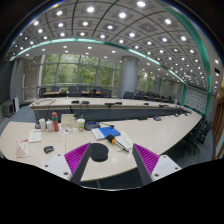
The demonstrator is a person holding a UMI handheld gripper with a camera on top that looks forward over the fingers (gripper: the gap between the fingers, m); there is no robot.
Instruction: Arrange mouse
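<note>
Black mouse (pixel 99 154) between parted gripper (pixel 111 159) fingers, table (pixel 150 130) below

No text, label or number can be read — nothing legible on any surface.

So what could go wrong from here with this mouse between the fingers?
1. The tool is open, with the black mouse between its pads but nearer the left pad; closing may nudge it aside.
2. The mouse sits near the desk edge, so it could slip off.
3. The blue booklet just beyond could get bumped.
</note>
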